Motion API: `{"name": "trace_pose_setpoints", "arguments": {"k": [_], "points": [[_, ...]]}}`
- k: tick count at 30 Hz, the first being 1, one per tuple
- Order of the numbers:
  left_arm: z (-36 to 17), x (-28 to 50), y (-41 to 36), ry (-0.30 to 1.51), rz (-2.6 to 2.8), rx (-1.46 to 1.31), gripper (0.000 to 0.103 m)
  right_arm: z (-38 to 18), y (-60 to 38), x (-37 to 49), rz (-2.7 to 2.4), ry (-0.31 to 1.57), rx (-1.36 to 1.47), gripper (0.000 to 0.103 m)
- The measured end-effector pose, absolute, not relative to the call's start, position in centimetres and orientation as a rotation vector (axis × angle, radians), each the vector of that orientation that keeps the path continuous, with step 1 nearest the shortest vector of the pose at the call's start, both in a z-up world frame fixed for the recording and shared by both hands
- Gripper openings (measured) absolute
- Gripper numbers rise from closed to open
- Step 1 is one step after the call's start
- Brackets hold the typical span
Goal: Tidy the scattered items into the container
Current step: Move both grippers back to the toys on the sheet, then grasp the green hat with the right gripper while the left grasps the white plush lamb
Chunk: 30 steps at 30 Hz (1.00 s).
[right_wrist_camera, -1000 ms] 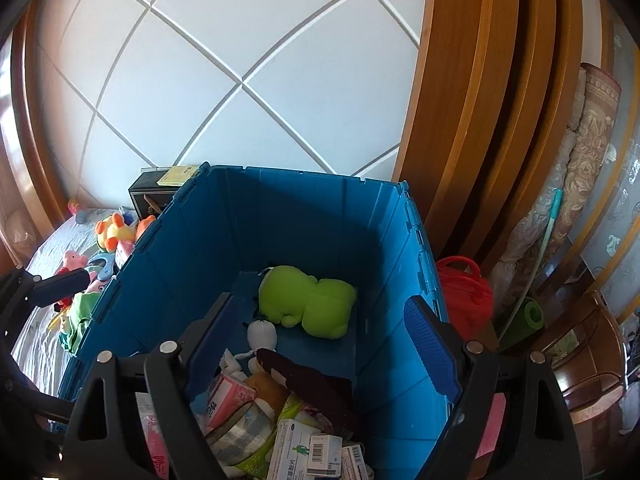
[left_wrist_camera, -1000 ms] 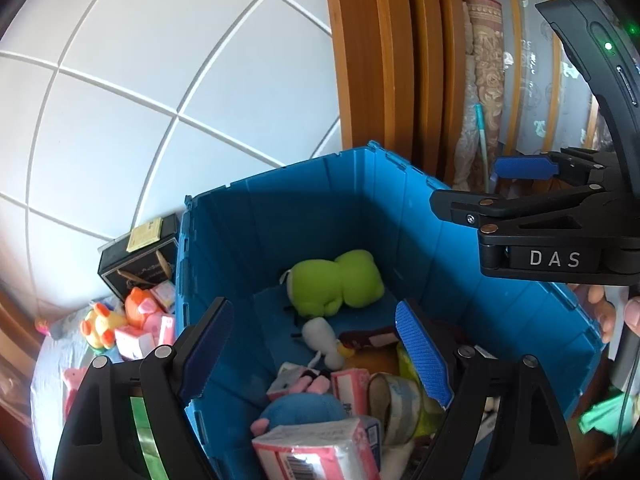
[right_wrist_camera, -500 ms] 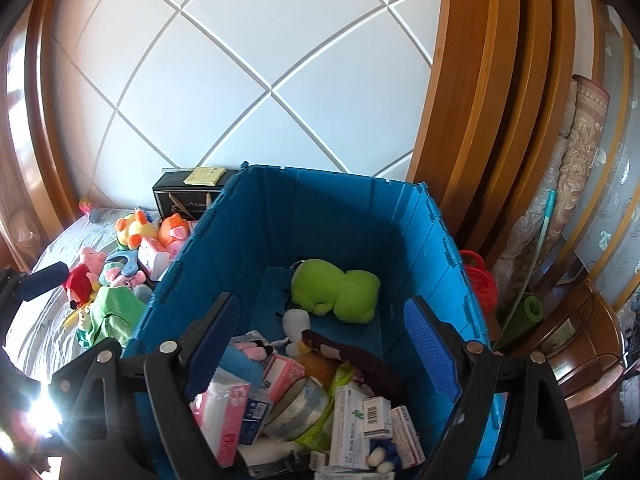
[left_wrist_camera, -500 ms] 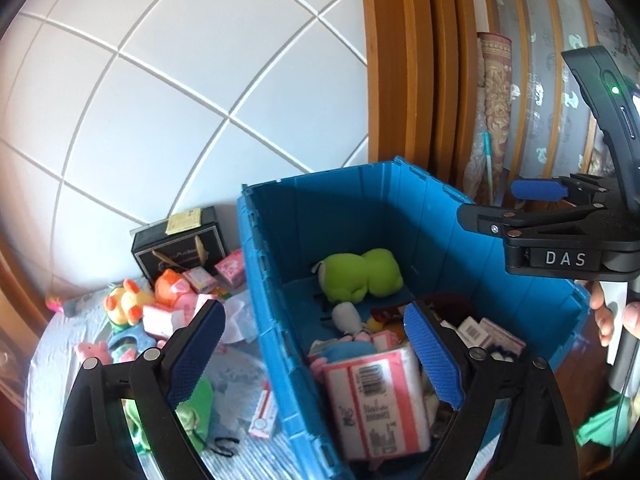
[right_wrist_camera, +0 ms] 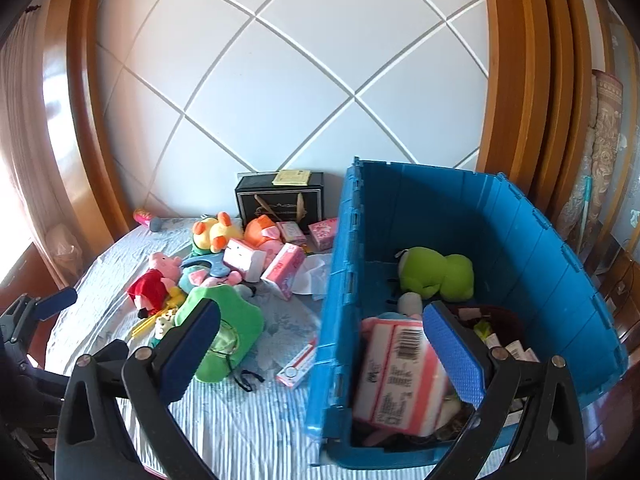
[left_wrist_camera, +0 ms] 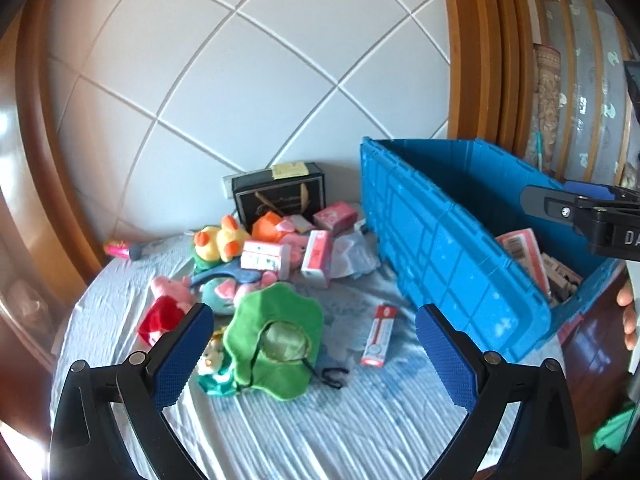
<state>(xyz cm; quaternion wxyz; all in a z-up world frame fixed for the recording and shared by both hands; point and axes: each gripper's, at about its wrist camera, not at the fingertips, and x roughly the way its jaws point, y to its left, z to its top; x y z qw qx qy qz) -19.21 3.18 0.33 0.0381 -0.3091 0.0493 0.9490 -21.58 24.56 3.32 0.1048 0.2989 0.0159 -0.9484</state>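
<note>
The left gripper has its jaws spread wide with nothing between them, held above a green hood-like plush that lies on the blue-striped bedsheet; a small doll peeks from under the plush's left edge, mostly covered. Just right of the plush lie a thin black cord and a narrow red-and-white box. The right gripper likewise has its jaws spread and empty, one finger over the bedsheet and the other over the blue container. Below that finger a pink-and-white packet rests on the heap inside the container, blurred so its print cannot be read; farther back lie a green frog plush and a white toy half hidden behind the packet. The container's near corner contents are cut off by the gripper frame. On the bedsheet beyond, still outside the container, sit a pig doll in red, a yellow duck plush, an orange plush and several pink tissue packs, piled so closely that their edges are hard to separate. A black gift box stands against the white panelled wall.
</note>
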Motion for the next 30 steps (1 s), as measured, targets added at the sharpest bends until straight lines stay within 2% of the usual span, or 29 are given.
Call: {"name": "trace_pose_setpoints", "arguments": {"k": [6, 13, 18, 24, 30], "points": [[-3.2, -19.3, -4.5, 0.086, 2.998, -1.061, 0.102, 1.2, 18.9, -21.6, -2.706, 0.035, 0.881, 0.103], [-8.0, -21.6, -11.5, 0.003, 3.095, -1.220, 0.102, -5.4, 13.1, -25.7, -2.549, 0.060, 1.011, 0.103], [-13.1, -24.4, -13.5, -0.058, 3.089, -1.366, 0.101, -11.1, 12.2, -30.6, -2.479, -0.012, 1.129, 0.103], [-19.5, -27.2, -14.0, -0.075, 3.016, -1.551, 0.097, -17.2, 10.7, -33.9, -2.409, 0.012, 1.262, 0.103], [-22.4, -29.6, -16.4, -0.106, 3.000, -1.620, 0.094, -21.1, 9.5, -35.6, -2.372, -0.030, 1.376, 0.103]]}}
